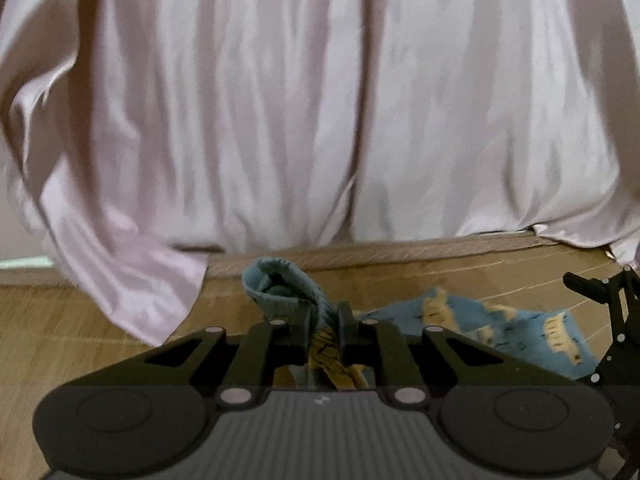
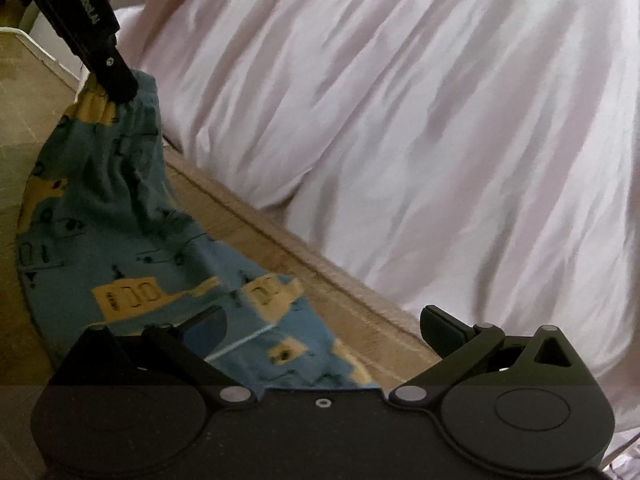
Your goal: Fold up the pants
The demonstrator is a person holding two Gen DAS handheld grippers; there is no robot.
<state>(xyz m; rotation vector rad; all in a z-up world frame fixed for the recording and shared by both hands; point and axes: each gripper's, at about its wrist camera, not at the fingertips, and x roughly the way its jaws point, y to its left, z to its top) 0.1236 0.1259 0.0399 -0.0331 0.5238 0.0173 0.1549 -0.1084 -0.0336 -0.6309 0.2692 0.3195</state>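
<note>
blue patterned pants (image 2: 120,240) lie on the wooden floor (image 1: 80,320).

Left gripper (image 1: 325,330) jaws apparently clamped; right gripper (image 2: 324,326) jaws spread.

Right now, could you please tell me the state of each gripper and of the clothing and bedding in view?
Left gripper: shut on the pants, waistband bunched between its fingers.
Right gripper: open, holding nothing, over the pants.
Blue and yellow patterned fabric pants: unfolded, lifted at one end, the rest trailing onto the wooden floor.
Pale pink satin bedsheet: wrinkled, draped down the bed's side.
</note>
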